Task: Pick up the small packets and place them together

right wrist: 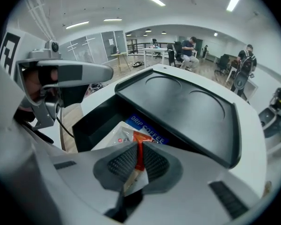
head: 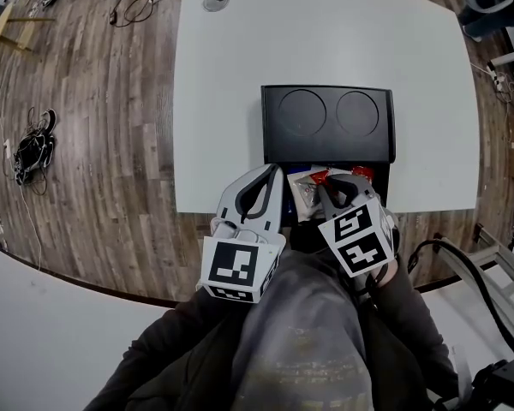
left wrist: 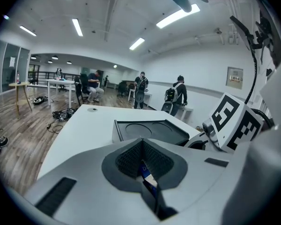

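A black box [head: 327,122] with two round recesses in its lid sits on the white table [head: 223,101]. Its open drawer [right wrist: 91,121] faces me and holds a blue drip-coffee packet [right wrist: 147,128] and a white packet [right wrist: 116,134]. My right gripper [right wrist: 138,161] is shut on a red-and-white packet [right wrist: 139,149], held edge-on just above the drawer. My left gripper [left wrist: 143,162] is shut on a small blue-and-white packet [left wrist: 148,176], to the left of the right gripper [head: 338,182] at the table's near edge. In the head view the left gripper [head: 270,176] hides its packet.
A grey cable grommet [head: 215,1] sits at the table's far left. Wooden floor with tangled cables [head: 32,148] lies to the left. A thick black cable [head: 463,268] loops at my right. People stand and sit far off in the room [left wrist: 140,89].
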`<state>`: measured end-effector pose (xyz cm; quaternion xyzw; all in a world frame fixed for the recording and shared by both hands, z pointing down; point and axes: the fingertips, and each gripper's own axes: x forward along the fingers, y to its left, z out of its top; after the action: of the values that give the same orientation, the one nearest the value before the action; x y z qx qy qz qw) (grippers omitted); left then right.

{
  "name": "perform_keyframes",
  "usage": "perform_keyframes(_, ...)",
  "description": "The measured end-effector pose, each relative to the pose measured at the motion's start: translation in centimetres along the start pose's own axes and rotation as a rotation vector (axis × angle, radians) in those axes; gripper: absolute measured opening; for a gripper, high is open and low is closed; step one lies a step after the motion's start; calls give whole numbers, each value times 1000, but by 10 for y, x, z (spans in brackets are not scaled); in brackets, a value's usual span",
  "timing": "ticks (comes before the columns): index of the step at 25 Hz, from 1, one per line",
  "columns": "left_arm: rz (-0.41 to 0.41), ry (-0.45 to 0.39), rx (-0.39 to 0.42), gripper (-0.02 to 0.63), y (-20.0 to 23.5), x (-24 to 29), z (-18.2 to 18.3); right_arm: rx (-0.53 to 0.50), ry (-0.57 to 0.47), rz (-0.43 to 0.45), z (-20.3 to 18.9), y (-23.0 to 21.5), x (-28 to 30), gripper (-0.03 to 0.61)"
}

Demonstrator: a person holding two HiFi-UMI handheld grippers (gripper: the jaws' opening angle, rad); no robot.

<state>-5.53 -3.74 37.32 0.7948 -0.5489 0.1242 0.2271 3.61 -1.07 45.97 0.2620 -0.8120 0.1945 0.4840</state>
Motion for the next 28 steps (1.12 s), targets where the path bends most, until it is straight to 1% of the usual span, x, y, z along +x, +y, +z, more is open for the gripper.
perform_keyframes(1, -2, -3, 3, 3, -1, -1, 0, -2, -5, -9, 0, 0, -1, 31)
perform_keyframes(3, -8, -6, 7, 3, -3, -4, 0, -7, -16, -32, 0, -1, -5, 25)
perform_keyframes(11, -35, -44, 32, 3, -10, -21, 6, -16, -99, -136, 8, -2, -31, 21)
perform_keyframes(19, -72, -77, 68, 3, -24, -34, 16, -7, -186, -175, 20, 8, -60, 21)
perform_keyframes(24, -68, -103, 75, 3, -26, -34, 26, -9, -254, -198, 47, -4, -80, 21)
perform_keyframes(28, -29, -125, 60, 3, -12, -36, 34, -44, -294, -227, 79, -19, -88, 21)
